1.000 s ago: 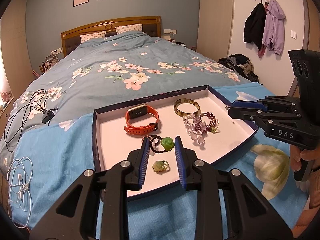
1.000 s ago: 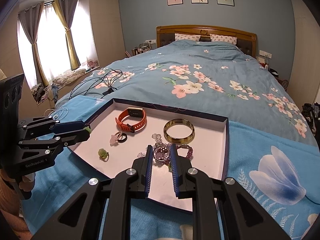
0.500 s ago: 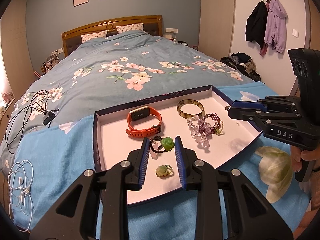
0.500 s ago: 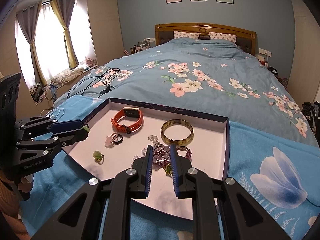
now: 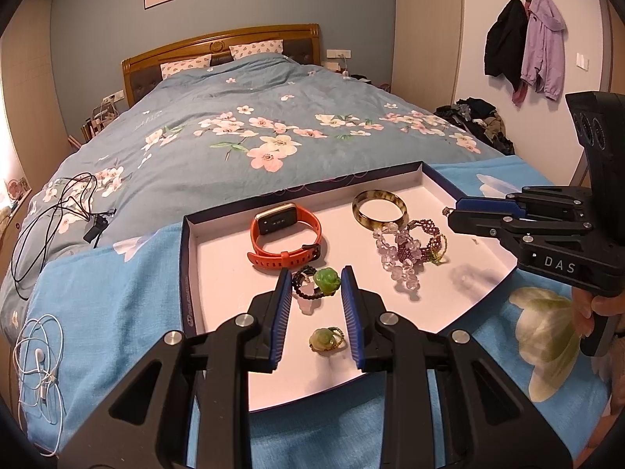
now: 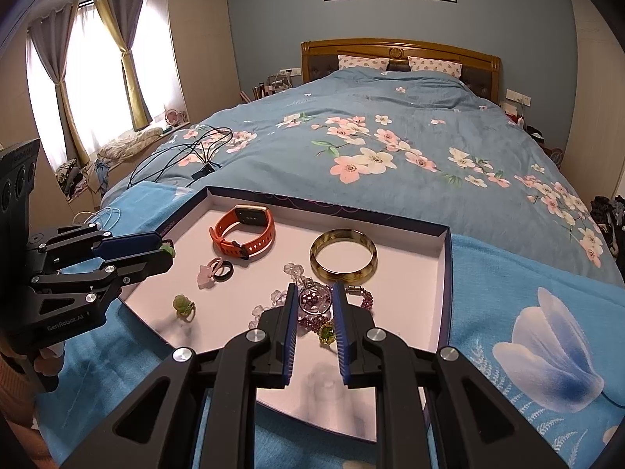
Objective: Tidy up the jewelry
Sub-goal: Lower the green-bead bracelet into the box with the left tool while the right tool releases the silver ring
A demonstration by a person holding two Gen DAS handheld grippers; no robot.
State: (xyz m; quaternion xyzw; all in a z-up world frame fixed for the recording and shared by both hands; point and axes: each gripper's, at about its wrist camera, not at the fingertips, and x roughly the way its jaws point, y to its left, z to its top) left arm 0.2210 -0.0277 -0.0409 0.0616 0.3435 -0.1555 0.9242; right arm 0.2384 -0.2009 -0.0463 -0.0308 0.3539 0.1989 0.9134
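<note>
Tray [image 5: 187,273]: shallow, white-lined, dark-rimmed, lying on a blue floral towel [image 5: 109,293] at the foot of the bed [image 5: 234,125]. Contents, as I read them: orange smartwatch [image 5: 287,236] toward the far left; amber bangle [image 5: 379,209] toward the far right; purple and clear bead bracelets [image 5: 408,252] heaped just in front of the bangle; black ring with pink charm [image 6: 216,269] near the middle; green-stone ring [image 5: 326,339] near the front edge. My left gripper [image 5: 315,281] holds a green flower ring [image 5: 326,280] between its fingers, above the tray. My right gripper [image 6: 312,301] hovers over the bead heap, fingers parted by a narrow gap, nothing clearly gripped.
</note>
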